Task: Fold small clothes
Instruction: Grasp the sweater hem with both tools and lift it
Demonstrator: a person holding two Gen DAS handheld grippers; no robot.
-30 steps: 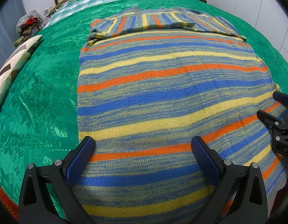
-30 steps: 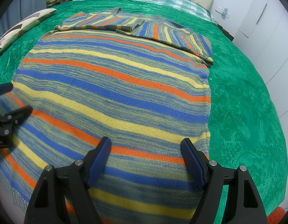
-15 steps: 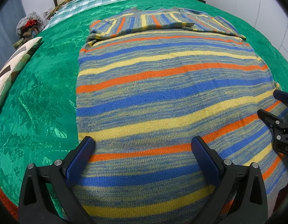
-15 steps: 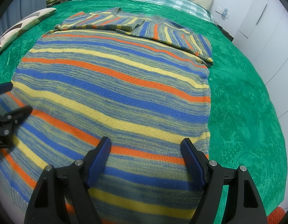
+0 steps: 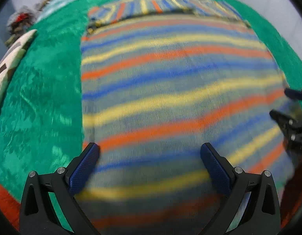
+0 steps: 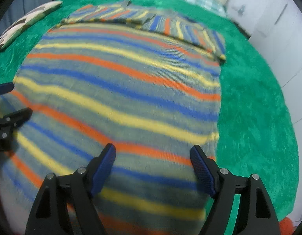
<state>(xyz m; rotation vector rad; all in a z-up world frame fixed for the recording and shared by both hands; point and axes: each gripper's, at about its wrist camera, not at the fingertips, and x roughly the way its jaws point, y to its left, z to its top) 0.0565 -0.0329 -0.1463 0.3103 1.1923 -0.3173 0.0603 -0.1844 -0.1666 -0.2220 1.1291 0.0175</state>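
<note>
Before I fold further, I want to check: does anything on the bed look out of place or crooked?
Nothing stands out. The striped sweater lies flat on the green bedspread, sleeves folded across its far end. Both pictures are blurred, so small wrinkles cannot be judged.

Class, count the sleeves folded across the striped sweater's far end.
2: the left sleeve and right sleeve lie folded across the sweater's far end, meeting mid-chest.
</note>
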